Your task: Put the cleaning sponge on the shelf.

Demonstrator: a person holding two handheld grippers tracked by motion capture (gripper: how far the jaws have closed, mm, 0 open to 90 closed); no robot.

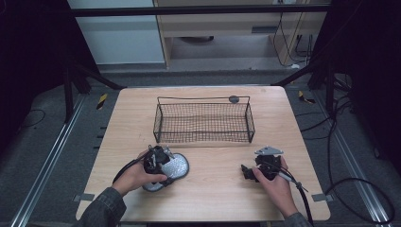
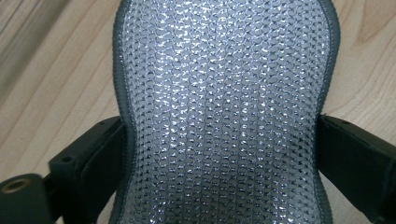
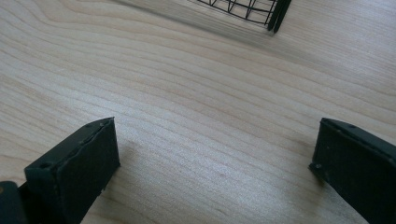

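Wooden table (image 1: 213, 165); we see left gripper (image 1: 156, 161) straddling silver mesh insole (image 2: 224, 116), jaws touching its flanks; long axis runs up-frame; right gripper (image 1: 250, 172) agape, empty.

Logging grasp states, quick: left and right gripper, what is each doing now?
Left gripper: closed on the silver mesh pad, a jaw on each edge.
Right gripper: open, empty, over the table.

Scrubber pad (image 2: 224, 116): glittering silver mesh, grey edging
Basket (image 1: 203, 121): black wire grid
Table (image 1: 213, 184): pale wood grain
Jaws: black
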